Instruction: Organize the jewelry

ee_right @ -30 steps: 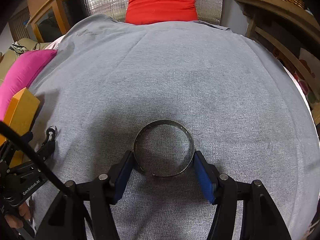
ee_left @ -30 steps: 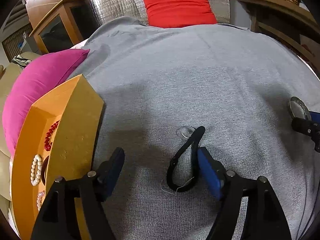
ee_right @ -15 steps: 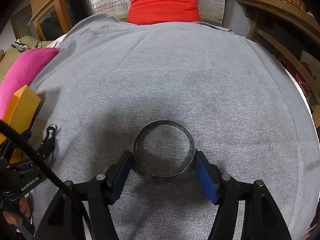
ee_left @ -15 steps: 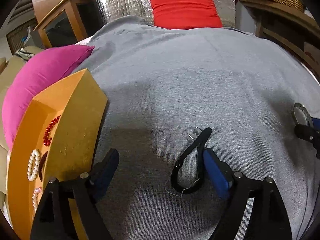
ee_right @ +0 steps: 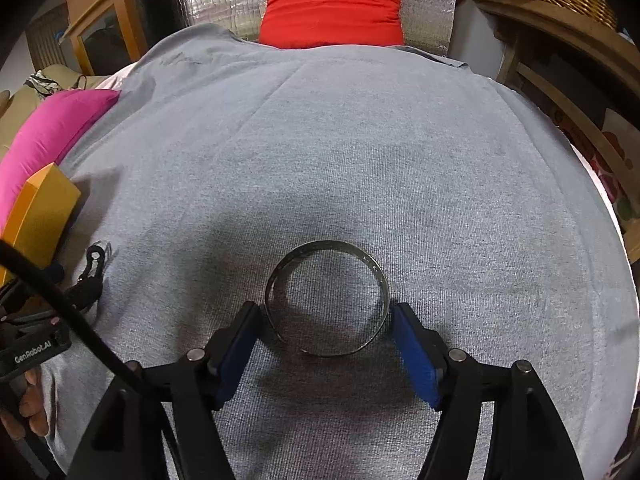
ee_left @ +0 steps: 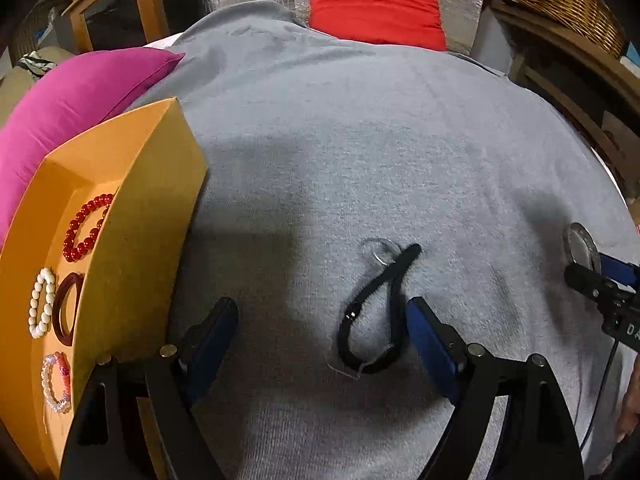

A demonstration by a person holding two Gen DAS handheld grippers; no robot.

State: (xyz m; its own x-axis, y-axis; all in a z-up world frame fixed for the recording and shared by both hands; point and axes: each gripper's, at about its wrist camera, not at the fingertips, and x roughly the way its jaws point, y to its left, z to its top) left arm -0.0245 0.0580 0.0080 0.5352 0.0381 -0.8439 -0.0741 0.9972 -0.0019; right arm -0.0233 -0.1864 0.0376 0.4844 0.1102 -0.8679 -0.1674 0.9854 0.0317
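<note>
Beaded bracelets (ee_left: 86, 226) in orange tray (ee_left: 144, 216), left tool (ee_left: 320, 332) wide, right tool (ee_right: 326, 330) opening around metal bangle (ee_right: 326, 298)

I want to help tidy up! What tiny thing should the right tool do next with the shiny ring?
Probably close gently on the silver bangle. It lies flat on the grey cloth between the right tool, whose jaws are opening and barely touching it.

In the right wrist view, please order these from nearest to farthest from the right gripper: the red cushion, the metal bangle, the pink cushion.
1. Metal bangle: lying between the opening jaws of the right gripper.
2. Pink cushion: far to the left.
3. Red cushion: at the far end, top centre.
</note>
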